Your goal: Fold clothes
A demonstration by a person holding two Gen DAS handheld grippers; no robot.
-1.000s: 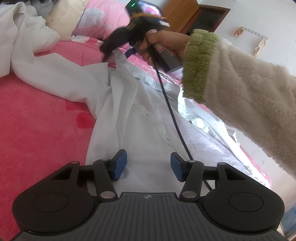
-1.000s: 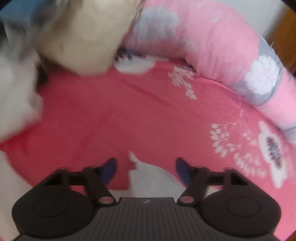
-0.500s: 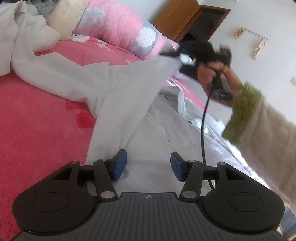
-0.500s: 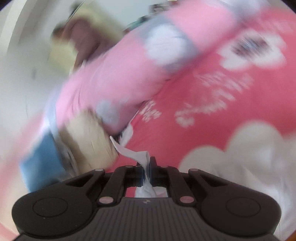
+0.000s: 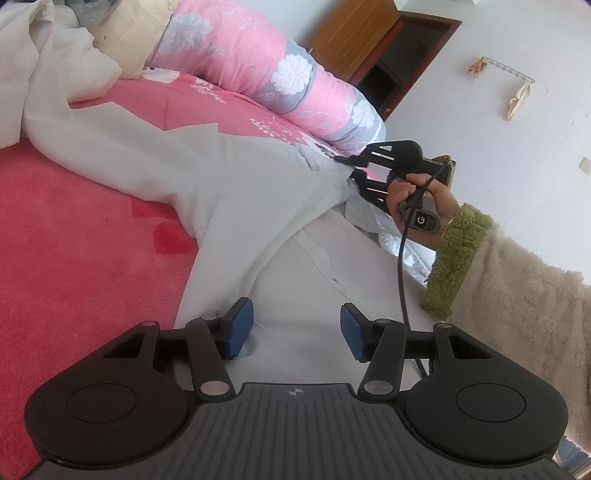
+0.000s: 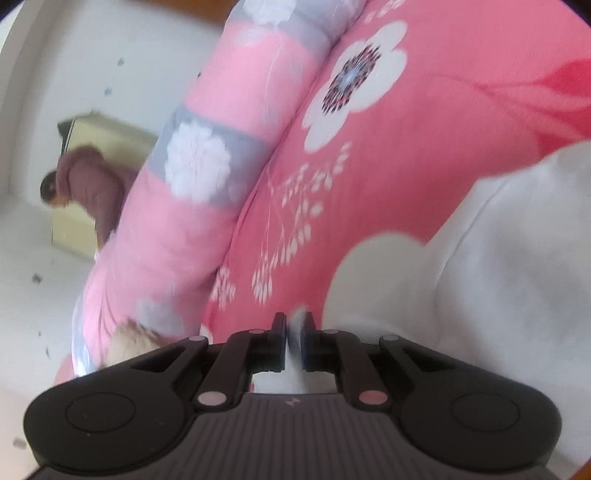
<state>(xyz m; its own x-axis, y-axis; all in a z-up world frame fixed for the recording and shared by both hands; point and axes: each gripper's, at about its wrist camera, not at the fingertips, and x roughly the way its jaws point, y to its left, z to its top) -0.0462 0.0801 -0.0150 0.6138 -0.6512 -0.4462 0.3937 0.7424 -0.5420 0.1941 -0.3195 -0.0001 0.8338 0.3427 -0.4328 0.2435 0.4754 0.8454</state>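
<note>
White shirt [image 5: 258, 206] lies on the pink bed [image 5: 74, 258], button placket facing up, partly spread. Long axis runs from the hem by the left hand-held gripper [image 5: 293, 328] away toward the collar end near the floral quilt roll [image 5: 266, 66]; 1 long sleeve trails off to the left across the bed. Right hand-held gripper [image 6: 293, 341] is clenched on a thin edge of the white fabric, jaws nearly together with cloth pinched between; in the left view it sits at the far right side of the shirt, pulling 1 front panel taut over the body. Left hand-held gripper is released, blue pads [image 5: 240, 328] wide apart, resting on or just above the hem; contact is unclear.

Judgement: a lengthwise panel fold looks to be in hand. Risks:
- pinch is shallow, so the slick fabric could slip out under tension
- hem is not gripped, so the whole shirt may drag along instead of folding
- black cable [image 5: 400, 266] lies across the shirt and could snag it
- loose sleeve could bunch under the fold

Cream garment [image 5: 129, 33] lies at the bed's far-left end.
</note>
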